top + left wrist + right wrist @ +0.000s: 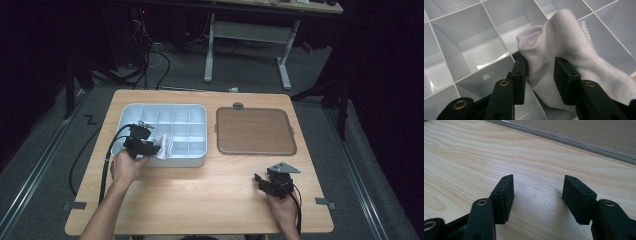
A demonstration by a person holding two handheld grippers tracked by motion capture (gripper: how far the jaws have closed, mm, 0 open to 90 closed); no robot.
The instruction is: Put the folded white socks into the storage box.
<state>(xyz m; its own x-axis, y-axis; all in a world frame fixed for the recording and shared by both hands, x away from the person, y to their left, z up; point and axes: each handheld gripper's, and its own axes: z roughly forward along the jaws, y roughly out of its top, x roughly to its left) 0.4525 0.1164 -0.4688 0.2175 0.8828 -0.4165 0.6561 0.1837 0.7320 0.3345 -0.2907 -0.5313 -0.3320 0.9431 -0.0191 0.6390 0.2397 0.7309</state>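
Wooden table (461, 157) bare; brown lid (255, 131) beside divided tray (195, 111).

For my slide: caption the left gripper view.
Left gripper straddles a white sock over the divided tray.

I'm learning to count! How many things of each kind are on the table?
White sock: 1
Pale grey divided box: 1
Brown lid: 1
Black grippers: 2, the left gripper and the right gripper
Total: 5
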